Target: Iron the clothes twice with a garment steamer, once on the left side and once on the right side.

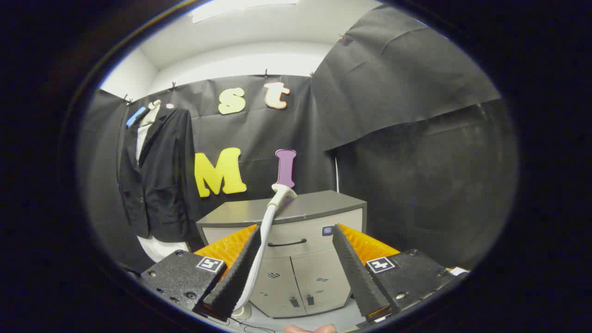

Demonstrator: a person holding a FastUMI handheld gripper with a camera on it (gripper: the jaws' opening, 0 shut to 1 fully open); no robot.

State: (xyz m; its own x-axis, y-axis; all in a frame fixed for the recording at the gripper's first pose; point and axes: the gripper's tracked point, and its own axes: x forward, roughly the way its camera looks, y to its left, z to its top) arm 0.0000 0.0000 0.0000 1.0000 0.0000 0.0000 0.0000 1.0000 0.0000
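The hand-held gripper [296, 263] is held level and faces a grey cabinet [296, 259], its fingers spread wide and grasping nothing; a bit of the person's hand [310, 329] shows just beneath them. The garment steamer [283, 193] head rests on the cabinet's top surface, beyond the fingers; its white hose [261, 249] drops down beside the left finger. A dark jacket [155, 175] over a white shirt hangs on the booth wall, left of the cabinet and well apart from the fingers.

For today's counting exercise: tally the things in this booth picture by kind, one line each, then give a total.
Clothing: 2, a black jacket over a white shirt
Steamer: 1, the white steamer wand between the open gripper fingers
Furniture: 1, a grey cabinet
Total: 4
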